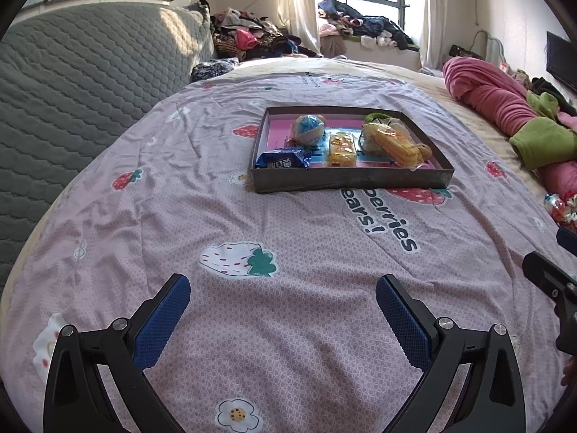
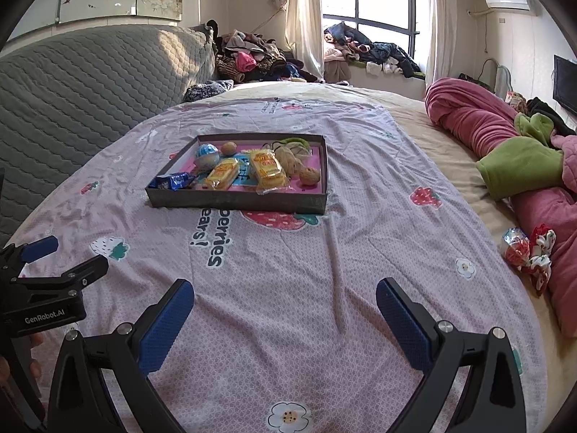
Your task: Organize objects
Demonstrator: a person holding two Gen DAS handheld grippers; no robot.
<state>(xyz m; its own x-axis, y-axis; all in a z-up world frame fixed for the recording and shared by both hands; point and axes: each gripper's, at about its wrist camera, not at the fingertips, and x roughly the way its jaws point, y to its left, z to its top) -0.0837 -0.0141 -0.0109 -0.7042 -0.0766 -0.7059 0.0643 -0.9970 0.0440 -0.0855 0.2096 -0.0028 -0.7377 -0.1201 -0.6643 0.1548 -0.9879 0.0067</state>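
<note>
Both grippers' fingers (image 1: 404, 319) (image 2: 400, 319) spread wide, empty (above bedspread (image 1: 288, 252)); snacks in tray (image 2: 238, 200).

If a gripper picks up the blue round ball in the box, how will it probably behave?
The blue ball looks round and smooth, so it may slip out from between flat pads and roll inside the box. It seems to be wrapped in shiny film, which likely makes it slippery. Snack packs lie close beside it, so a push would probably nudge them too.
</note>
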